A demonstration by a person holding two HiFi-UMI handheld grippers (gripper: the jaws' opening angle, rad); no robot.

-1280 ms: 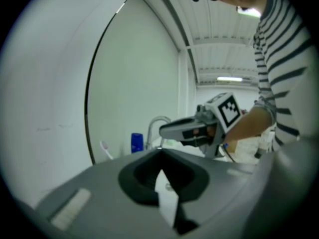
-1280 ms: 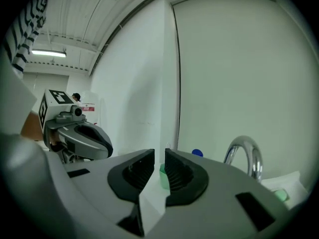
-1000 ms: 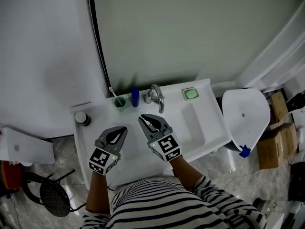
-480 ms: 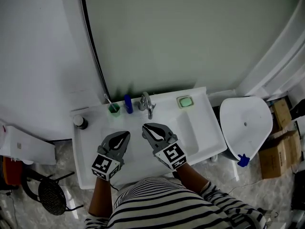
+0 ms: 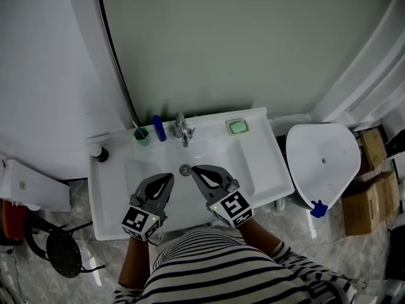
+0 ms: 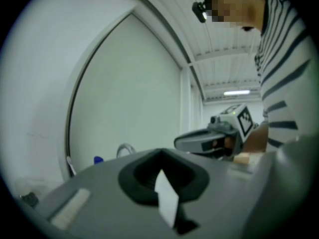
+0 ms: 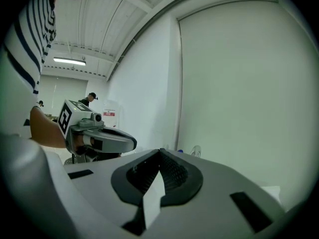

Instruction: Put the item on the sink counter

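The white sink counter lies below me, its basin in the middle. Both grippers hover over the basin's front half, side by side. My left gripper is shut with nothing in it. The jaws of my right gripper are closing the last bit and meet with nothing between them, just right of the drain. Seen along the left gripper, the right gripper floats to the side. From the right gripper, the left gripper shows at the left. No loose item is in either grip.
Along the counter's back edge stand a dark-capped jar, a green cup with a toothbrush, a blue bottle, the faucet and a green soap dish. A toilet and cardboard boxes stand at the right, a black stool at the left.
Both grippers have drawn back from the faucet to the basin's front half. The right jaws have narrowed until they meet. The whole counter has come into view.
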